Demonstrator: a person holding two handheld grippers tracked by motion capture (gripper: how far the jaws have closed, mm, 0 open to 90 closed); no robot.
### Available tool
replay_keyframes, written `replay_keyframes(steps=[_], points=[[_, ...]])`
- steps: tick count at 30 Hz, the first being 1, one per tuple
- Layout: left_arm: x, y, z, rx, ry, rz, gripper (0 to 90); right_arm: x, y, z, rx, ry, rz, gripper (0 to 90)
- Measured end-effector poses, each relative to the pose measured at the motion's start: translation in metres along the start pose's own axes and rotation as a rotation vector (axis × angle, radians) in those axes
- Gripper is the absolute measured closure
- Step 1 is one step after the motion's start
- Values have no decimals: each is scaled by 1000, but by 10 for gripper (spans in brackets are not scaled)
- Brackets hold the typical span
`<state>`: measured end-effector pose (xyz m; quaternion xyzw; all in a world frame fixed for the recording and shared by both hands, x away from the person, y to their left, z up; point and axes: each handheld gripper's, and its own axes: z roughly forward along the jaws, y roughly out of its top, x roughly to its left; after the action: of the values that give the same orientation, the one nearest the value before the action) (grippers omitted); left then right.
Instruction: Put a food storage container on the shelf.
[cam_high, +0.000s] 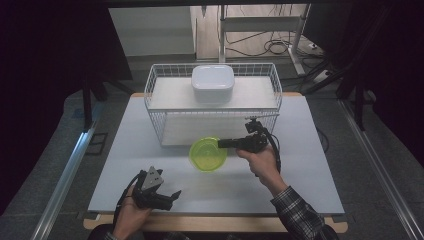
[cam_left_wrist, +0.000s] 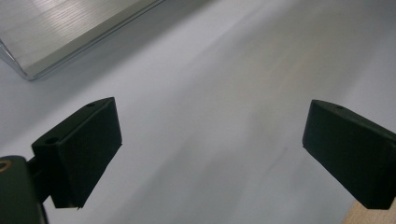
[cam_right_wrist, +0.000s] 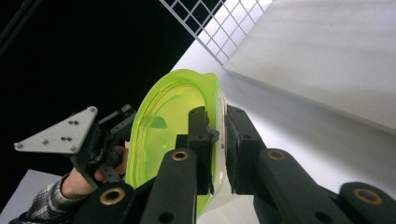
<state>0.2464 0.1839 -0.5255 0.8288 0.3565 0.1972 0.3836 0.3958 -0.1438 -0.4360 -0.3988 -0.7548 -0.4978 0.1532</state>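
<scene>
Near the white wire basket (cam_high: 212, 102), the right tongs (cam_high: 223, 143) pinch the rim of a translucent lime-green plastic bowl (cam_high: 207, 154) above the surface (cam_high: 300, 175): probably light, stiff, slippery (rim grip suits). Left tongs (cam_high: 172, 196) gape, unladen.

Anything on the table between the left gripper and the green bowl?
No. In the high view, bare white table lies between the left gripper and the green bowl, which the right gripper holds.

The white table (cam_high: 300, 165) carried a white wire basket (cam_high: 155, 85) standing at its far edge; a flat pale board (cam_high: 250, 92) lay across the basket's top, bearing a white lidded container (cam_high: 213, 82); wooden trim edged the tabletop.
</scene>
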Motion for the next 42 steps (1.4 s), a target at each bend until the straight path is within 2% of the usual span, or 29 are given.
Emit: replay_keyframes(steps=[12, 17, 24, 42], points=[[0, 0, 0, -8, -6, -18, 37, 14, 17, -15, -29, -3, -16, 817], [0, 0, 0, -12, -7, -18, 30, 20, 25, -21, -44, -5, -33, 816], [1, 0, 0, -8, -6, -11, 28, 26, 37, -31, -74, -1, -28, 816], [0, 0, 1, -2, -14, -15, 28, 58, 84, -61, -176, 7, -41, 816]])
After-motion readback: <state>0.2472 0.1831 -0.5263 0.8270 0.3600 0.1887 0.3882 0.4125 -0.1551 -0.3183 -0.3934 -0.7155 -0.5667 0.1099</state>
